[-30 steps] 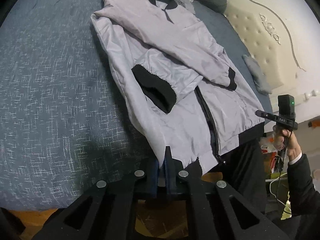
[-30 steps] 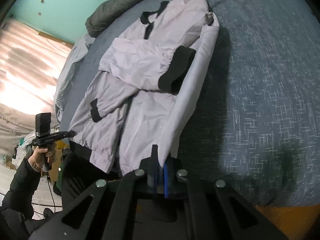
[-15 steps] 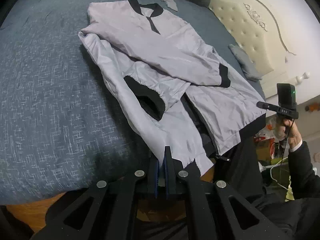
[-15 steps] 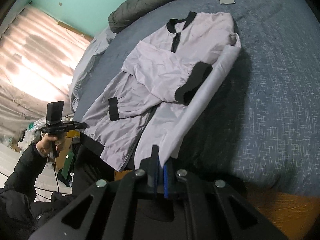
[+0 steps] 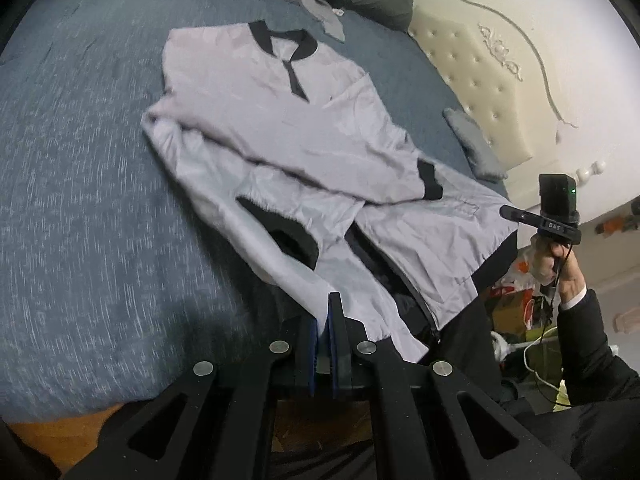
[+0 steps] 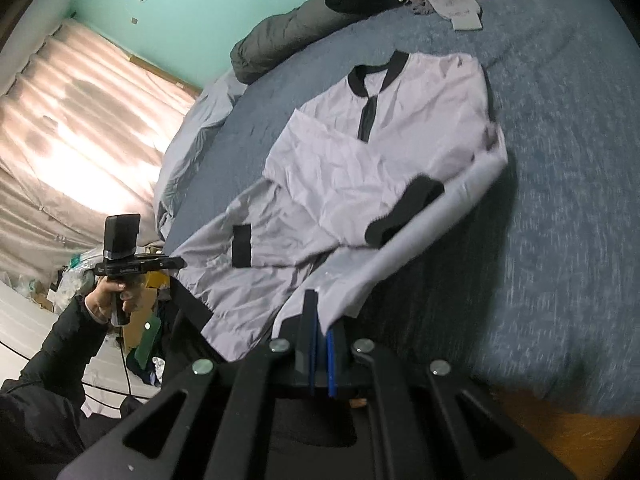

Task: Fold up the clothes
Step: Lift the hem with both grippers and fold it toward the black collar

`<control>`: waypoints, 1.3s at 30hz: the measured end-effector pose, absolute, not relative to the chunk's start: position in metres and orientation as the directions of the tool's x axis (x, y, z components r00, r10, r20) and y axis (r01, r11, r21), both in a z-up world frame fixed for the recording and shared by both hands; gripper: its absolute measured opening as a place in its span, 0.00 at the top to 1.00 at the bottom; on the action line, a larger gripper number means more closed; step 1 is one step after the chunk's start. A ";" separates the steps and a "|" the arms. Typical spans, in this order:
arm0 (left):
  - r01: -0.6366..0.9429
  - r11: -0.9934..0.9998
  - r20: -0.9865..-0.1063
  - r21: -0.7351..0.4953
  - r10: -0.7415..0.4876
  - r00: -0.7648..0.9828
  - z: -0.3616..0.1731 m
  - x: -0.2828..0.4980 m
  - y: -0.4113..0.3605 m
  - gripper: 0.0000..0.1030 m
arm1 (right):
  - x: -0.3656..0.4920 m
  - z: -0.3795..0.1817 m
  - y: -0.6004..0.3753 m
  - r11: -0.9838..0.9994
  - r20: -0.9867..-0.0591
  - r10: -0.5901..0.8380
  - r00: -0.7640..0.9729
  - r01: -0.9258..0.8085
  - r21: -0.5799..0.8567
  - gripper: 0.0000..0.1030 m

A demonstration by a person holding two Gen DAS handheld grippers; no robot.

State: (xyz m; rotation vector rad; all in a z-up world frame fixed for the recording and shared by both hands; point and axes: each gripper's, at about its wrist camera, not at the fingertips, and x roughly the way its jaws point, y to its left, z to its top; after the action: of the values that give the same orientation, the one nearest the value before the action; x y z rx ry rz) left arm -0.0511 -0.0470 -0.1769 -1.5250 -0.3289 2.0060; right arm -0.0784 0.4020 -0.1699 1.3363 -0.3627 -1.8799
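I hold a grey jacket (image 5: 304, 128) on a blue bed (image 5: 80, 160), collar at the far end. My left gripper (image 5: 328, 312) is pinched tight on the jacket's near hem, at its left corner; my right gripper (image 6: 318, 312) pinches the right corner. I judge both corners are raised so the bottom can fold toward the collar. Both sleeves lie crossed over the jacket. The left camera alone shows a cream headboard (image 5: 500, 92) right of the jacket; the right camera alone shows curtains (image 6: 72, 140) to its left.
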 end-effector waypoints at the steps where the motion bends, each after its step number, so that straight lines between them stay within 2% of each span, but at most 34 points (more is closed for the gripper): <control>1: -0.300 -0.794 -0.789 -0.528 0.590 -0.173 -0.175 -0.054 -0.047 0.96 | -0.083 -0.167 0.401 -0.649 -0.665 -0.734 -0.139 0.432 0.626 0.97; 11: -0.258 -0.772 -0.740 -0.581 0.633 -0.225 -0.153 -0.138 -0.061 0.96 | -0.162 -0.134 0.395 -0.633 -0.620 -0.762 -0.189 0.420 0.650 0.97; 19: -0.133 -0.758 -0.710 -0.639 0.648 -0.276 -0.167 -0.237 -0.096 0.96 | -0.261 -0.125 0.388 -0.621 -0.581 -0.782 -0.225 0.366 0.694 0.97; 22: -0.071 -0.737 -0.697 -0.672 0.662 -0.275 -0.184 -0.283 -0.108 0.96 | -0.306 -0.134 0.382 -0.628 -0.581 -0.778 -0.239 0.333 0.704 0.97; 30: 0.071 -0.729 -0.717 -0.680 0.643 -0.268 -0.234 -0.393 -0.114 0.95 | -0.413 -0.186 0.365 -0.709 -0.655 -0.704 -0.276 0.205 0.675 0.97; 39: 0.156 -0.701 -0.712 -0.695 0.644 -0.278 -0.274 -0.444 -0.114 0.91 | -0.464 -0.235 0.374 -0.752 -0.705 -0.651 -0.282 0.113 0.649 0.95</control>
State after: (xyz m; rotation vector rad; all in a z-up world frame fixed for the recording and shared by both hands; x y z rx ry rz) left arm -0.4440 -0.1142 -0.2740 -1.6381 -0.9869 2.0466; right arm -0.4643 0.3743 -0.2352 1.4810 -0.6718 -2.0727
